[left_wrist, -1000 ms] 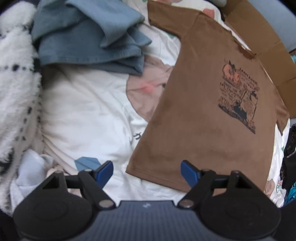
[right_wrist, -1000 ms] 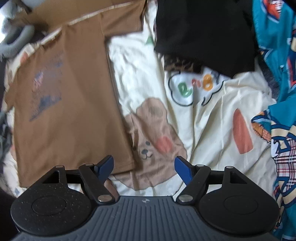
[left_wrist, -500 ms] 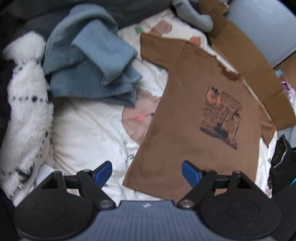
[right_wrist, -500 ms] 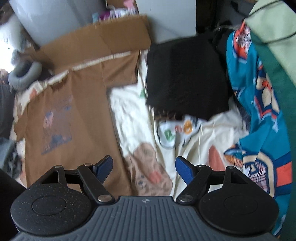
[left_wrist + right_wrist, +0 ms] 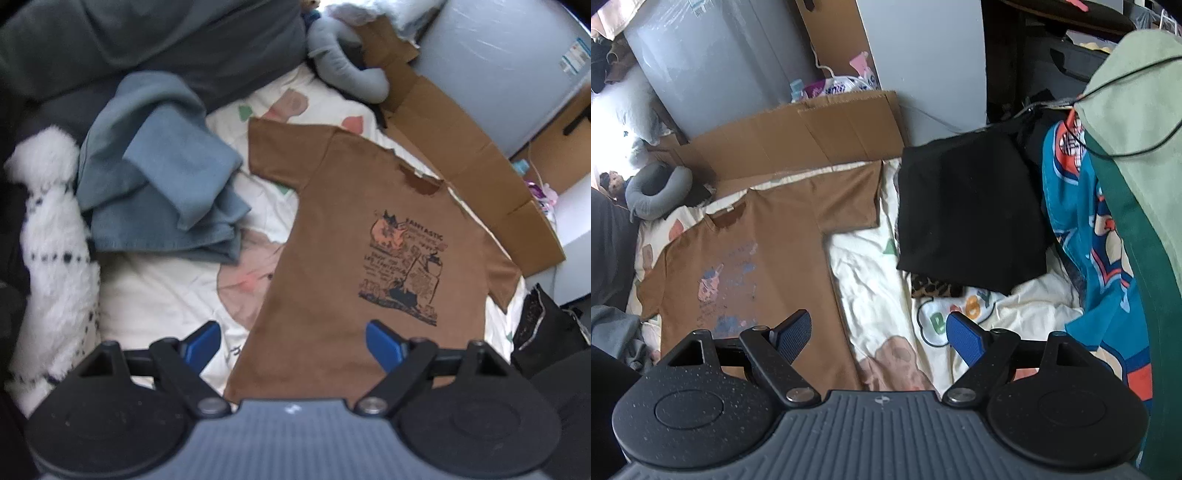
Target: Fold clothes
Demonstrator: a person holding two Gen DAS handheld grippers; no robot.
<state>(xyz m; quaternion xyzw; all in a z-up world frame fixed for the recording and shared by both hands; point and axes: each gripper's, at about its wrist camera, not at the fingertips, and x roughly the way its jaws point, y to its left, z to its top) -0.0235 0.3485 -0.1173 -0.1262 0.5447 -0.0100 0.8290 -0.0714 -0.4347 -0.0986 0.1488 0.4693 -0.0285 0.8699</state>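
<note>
Fingers [image 5: 201, 341] of both grippers gape empty above the brown T-shirt [image 5: 332, 280], spread flat mid-frame, ready for folding; the right gripper [image 5: 877, 338] is opening wider.

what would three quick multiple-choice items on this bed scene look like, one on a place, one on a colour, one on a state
1. Where does the blue garment pile lie, in the left wrist view?
A. left of the brown t-shirt
B. on top of the brown t-shirt
C. on the cardboard

2. What colour is the folded cloth right of the t-shirt's sleeve, in the right wrist view?
A. white
B. black
C. yellow

3. How does the brown t-shirt lie?
A. folded in half
B. bunched in a heap
C. spread flat, print up

Answers:
1 A: the pile sits on the sheet to the shirt's left, apart from it.
2 B: it is plain black against the cream sheet.
3 C: both sleeves are out and the print shows.
</note>
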